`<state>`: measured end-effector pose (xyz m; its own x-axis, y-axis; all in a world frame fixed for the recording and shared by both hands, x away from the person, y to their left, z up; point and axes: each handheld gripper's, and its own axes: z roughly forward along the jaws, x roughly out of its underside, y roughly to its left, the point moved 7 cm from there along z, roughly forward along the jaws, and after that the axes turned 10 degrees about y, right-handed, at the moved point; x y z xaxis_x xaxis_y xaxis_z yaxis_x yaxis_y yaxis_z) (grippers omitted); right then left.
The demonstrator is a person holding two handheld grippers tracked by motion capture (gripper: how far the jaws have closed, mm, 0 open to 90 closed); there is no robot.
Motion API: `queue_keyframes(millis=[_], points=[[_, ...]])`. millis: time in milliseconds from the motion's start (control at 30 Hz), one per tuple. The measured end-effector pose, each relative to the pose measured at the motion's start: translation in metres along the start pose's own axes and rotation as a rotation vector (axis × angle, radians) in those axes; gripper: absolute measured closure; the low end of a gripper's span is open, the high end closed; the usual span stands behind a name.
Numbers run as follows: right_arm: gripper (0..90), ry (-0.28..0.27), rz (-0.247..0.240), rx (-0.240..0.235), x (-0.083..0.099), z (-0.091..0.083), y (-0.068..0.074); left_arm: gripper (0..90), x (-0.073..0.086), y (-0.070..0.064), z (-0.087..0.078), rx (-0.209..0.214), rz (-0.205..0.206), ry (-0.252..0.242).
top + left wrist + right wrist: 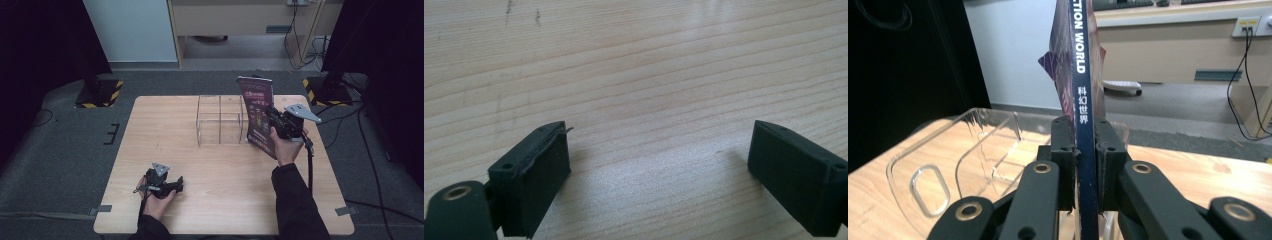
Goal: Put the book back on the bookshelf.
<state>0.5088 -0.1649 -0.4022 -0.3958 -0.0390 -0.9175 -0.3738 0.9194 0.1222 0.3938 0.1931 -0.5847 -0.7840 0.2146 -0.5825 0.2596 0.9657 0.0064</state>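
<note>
On the right, the right hand-held gripper (278, 123) has its jaws clamped on the spine of a magazine (257, 114), holding it upright above the desk (175, 150) just beside the right end of a clear acrylic rack (220, 119). From the right gripper view the dark blue spine (1084, 100) rises straight between the two black jaws, with the rack's (948, 165) transparent dividers off to the left. Near the front edge of the desk, well apart from all that, the left hand-held gripper (172, 186) rests low in the person's hand, its jaws spread wide over bare wood with nothing between them.
</note>
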Motion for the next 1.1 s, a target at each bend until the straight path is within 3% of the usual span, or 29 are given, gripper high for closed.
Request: queue_keyframes(millis=[300,533,667,933,1100], points=[[82.5,0.042,0.007,0.0,0.016,-0.017,-0.007,8.8,0.0,0.0,0.0,0.0,-0.001,0.0],[83.8,0.072,0.003,-0.017,0.03,-0.021,-0.007,8.8,0.0,0.0,0.0,-0.001,-0.002,-0.001],[84.1,0.051,0.027,-0.039,0.034,-0.02,-0.007,8.8,0.0,0.0,0.0,-0.001,-0.002,-0.001],[84.2,-0.025,0.029,-0.044,0.011,-0.026,-0.003,8.8,0.0,0.0,0.0,-0.002,-0.002,-0.002],[84.2,-0.054,-0.002,0.008,-0.008,-0.018,-0.003,8.8,0.0,0.0,0.0,-0.002,-0.002,-0.001]])
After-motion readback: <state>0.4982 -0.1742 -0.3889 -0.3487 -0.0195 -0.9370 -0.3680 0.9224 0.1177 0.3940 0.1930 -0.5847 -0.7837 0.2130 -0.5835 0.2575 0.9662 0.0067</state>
